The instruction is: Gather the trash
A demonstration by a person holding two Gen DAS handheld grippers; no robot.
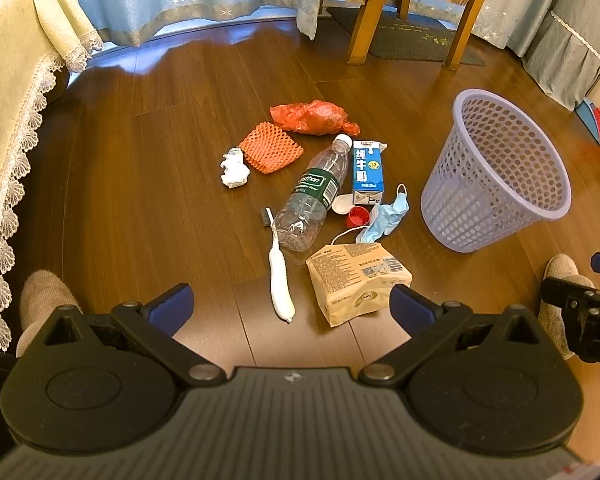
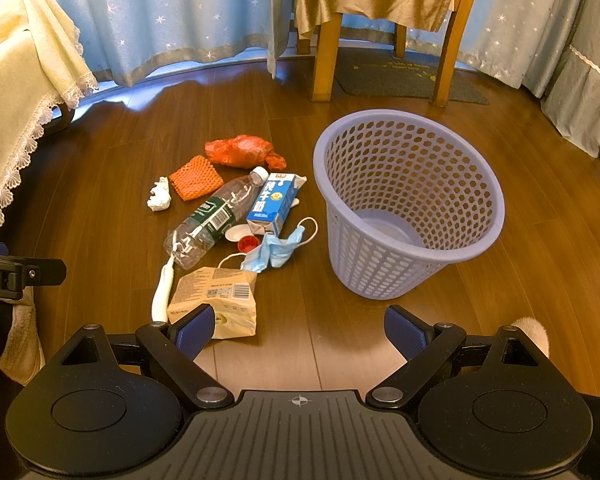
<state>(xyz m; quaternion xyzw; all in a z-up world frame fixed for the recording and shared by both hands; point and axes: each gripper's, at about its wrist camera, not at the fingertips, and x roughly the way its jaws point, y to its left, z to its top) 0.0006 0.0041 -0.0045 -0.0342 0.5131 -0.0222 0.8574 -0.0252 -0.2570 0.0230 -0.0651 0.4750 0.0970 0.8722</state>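
Trash lies scattered on the wooden floor: a clear plastic bottle (image 1: pixel 314 196) (image 2: pixel 214 218), a blue milk carton (image 1: pixel 366 172) (image 2: pixel 274 202), a tan tissue pack (image 1: pixel 358 280) (image 2: pixel 216 298), a white toothbrush (image 1: pixel 280 272) (image 2: pixel 162 288), a blue face mask (image 1: pixel 384 220) (image 2: pixel 278 246), a red cap (image 1: pixel 358 216) (image 2: pixel 248 243), orange foam netting (image 1: pixel 270 147) (image 2: pixel 196 178), a red plastic bag (image 1: pixel 312 117) (image 2: pixel 242 152) and crumpled white paper (image 1: pixel 233 168) (image 2: pixel 159 195). A lilac mesh basket (image 1: pixel 496 172) (image 2: pixel 408 204) stands to their right. My left gripper (image 1: pixel 292 306) and right gripper (image 2: pixel 298 330) hover open above the floor, holding nothing.
A wooden chair (image 2: pixel 384 32) on a dark mat (image 2: pixel 408 78) stands behind the basket. Blue curtains (image 2: pixel 172 12) line the back. Furniture under a cream lace-edged cloth (image 1: pixel 16 112) is at left. The person's socked feet (image 1: pixel 44 300) (image 1: pixel 562 276) flank the grippers.
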